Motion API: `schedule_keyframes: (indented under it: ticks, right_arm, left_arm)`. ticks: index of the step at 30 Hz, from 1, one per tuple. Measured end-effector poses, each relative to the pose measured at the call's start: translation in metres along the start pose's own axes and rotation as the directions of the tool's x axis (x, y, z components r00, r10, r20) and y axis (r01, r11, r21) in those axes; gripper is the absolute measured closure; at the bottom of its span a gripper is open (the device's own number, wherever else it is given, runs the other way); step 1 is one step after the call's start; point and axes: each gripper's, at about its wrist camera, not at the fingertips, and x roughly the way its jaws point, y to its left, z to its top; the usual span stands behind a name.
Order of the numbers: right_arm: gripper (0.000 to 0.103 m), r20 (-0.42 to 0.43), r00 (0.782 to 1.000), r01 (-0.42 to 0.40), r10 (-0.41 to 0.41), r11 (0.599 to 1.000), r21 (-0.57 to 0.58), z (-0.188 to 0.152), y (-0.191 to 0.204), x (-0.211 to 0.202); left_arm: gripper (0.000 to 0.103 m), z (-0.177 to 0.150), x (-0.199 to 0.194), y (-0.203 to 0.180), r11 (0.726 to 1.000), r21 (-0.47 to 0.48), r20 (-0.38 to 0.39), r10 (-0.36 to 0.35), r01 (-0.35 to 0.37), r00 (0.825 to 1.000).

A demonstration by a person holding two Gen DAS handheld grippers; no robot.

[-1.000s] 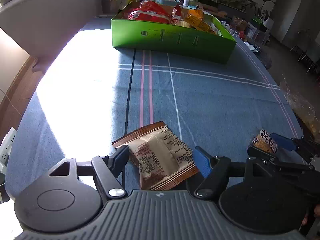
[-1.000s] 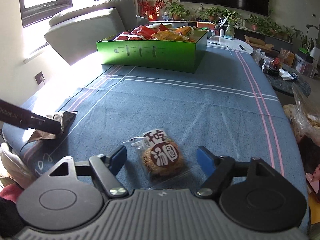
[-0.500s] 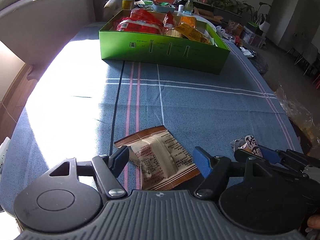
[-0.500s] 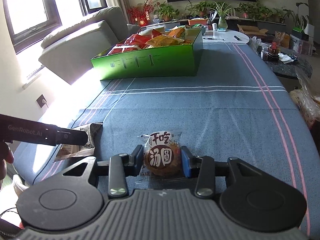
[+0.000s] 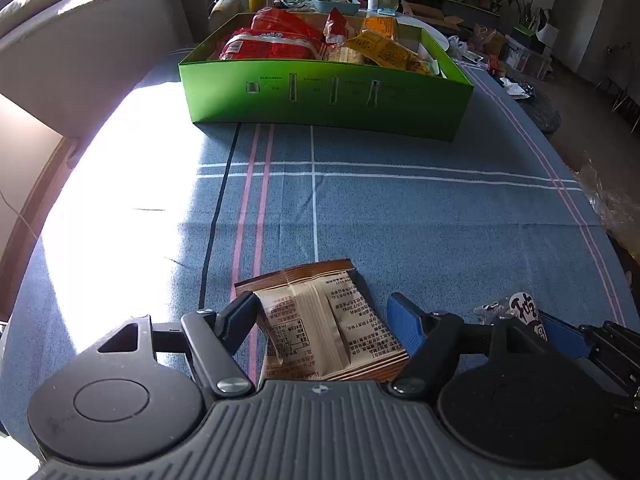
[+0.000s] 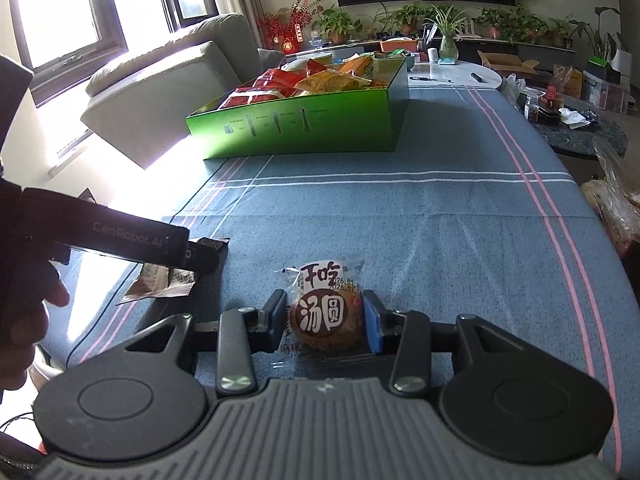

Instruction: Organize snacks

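Separating packets (image 5: 320,320) and box (image 5: 328,96) (bare cloth (image 5: 400,216))

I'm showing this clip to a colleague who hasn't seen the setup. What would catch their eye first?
The bright green box, heaped with red and orange snack bags, stands at the far end of the blue striped tablecloth. Up close, the right gripper clamps a round cookie packet. The left gripper straddles a flat brown sachet, its jaws apart.
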Motion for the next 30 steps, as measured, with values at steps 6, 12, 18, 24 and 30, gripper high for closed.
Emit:
schedule_keyframes:
  ticks: [6,12,18,24,30]
  right_arm:
    - [0.0,0.005,1.0,0.012,-0.012,0.999,-0.035,-0.002,0.001,-0.005]
    - [0.0,-0.006,1.0,0.025,-0.025,0.996,-0.088,-0.005,0.006,-0.001]
    - [0.007,0.005,0.998,0.063,-0.063,0.989,-0.134,-0.006,0.012,0.002]
    - [0.008,0.01,0.999,0.052,-0.051,0.994,-0.098,-0.002,0.01,-0.001]
    - [0.011,0.044,0.999,0.029,-0.028,0.999,-0.026,0.007,0.001,-0.01]
  left_arm:
    - [0.034,-0.001,-0.01,0.004,0.999,-0.012,0.026,-0.031,0.031,0.999]
    - [0.034,-0.006,-0.011,0.0,1.0,-0.007,0.003,-0.028,0.028,1.0]
    - [0.034,-0.01,-0.003,0.001,0.999,-0.039,-0.024,-0.018,0.017,1.0]
    - [0.046,-0.004,0.003,0.0,1.0,-0.003,0.028,0.009,-0.009,1.0]
    - [0.049,-0.01,-0.01,-0.003,0.997,0.065,0.073,-0.032,0.027,0.997]
